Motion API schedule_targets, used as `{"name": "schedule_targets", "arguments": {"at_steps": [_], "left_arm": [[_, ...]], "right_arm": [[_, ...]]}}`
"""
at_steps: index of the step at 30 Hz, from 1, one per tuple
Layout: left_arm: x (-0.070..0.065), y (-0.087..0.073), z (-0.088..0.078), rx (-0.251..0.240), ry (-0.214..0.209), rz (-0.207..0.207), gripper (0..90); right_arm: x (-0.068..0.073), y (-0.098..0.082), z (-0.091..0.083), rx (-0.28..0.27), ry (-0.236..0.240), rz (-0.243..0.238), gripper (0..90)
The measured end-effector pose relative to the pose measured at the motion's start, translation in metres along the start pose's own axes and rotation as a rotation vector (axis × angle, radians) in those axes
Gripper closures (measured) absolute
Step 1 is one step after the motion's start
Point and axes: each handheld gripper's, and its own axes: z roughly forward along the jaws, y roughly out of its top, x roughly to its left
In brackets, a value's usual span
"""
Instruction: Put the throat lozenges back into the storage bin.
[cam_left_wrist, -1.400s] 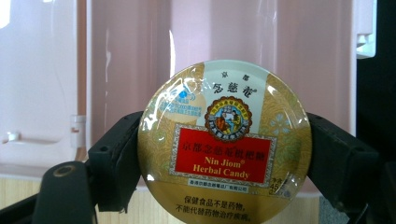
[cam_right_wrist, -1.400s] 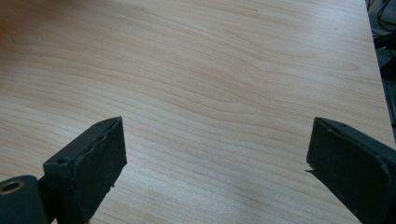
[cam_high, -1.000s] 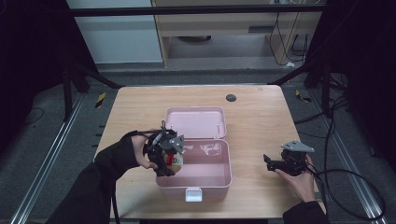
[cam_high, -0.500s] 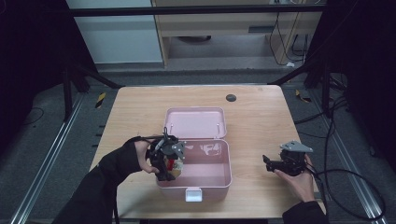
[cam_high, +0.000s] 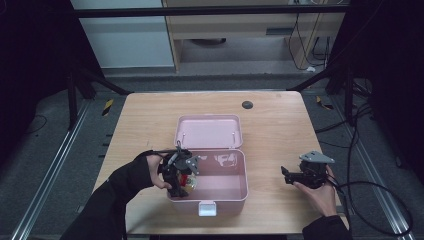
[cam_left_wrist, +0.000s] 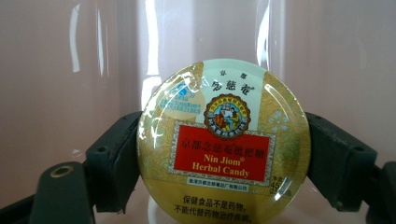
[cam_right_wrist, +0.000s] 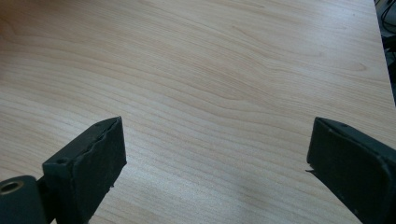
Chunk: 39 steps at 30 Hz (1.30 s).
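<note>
Black pads clamping candy tin

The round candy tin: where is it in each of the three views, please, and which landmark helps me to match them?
High view: the candy tin is lower left of centre, held by the left claw at the left end of the pink box.
Left gripper view: it sits in the centre, clamped between both jaws.
Right gripper view: not in it; open jaws over the wooden table.
Shared landmark: the pink box wall.
</note>
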Motion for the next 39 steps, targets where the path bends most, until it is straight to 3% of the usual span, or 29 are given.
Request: {"name": "schedule_targets", "arguments": {"at_steps": [12,23,24,33,39], "left_arm": [[-0.003,-0.004,-0.014,-0.037,0.032,0.010,19.4],[-0.010,-0.025,-0.056,-0.157,0.113,-0.045,23.5],[-0.011,-0.029,-0.062,-0.185,0.127,-0.059,24.5],[-0.014,-0.054,-0.078,-0.239,0.174,-0.123,25.7],[-0.009,-0.086,-0.073,-0.271,0.236,-0.235,25.5]], "right_arm": [[0.000,0.000,0.000,0.000,-0.001,-0.001,5.0],[-0.001,0.000,-0.001,0.001,-0.007,0.002,5.0],[-0.001,0.000,-0.001,0.004,-0.005,0.006,5.0],[-0.001,0.000,-0.001,0.005,-0.005,0.011,5.0],[-0.002,0.000,-0.003,-0.006,-0.009,0.016,4.9]]}}
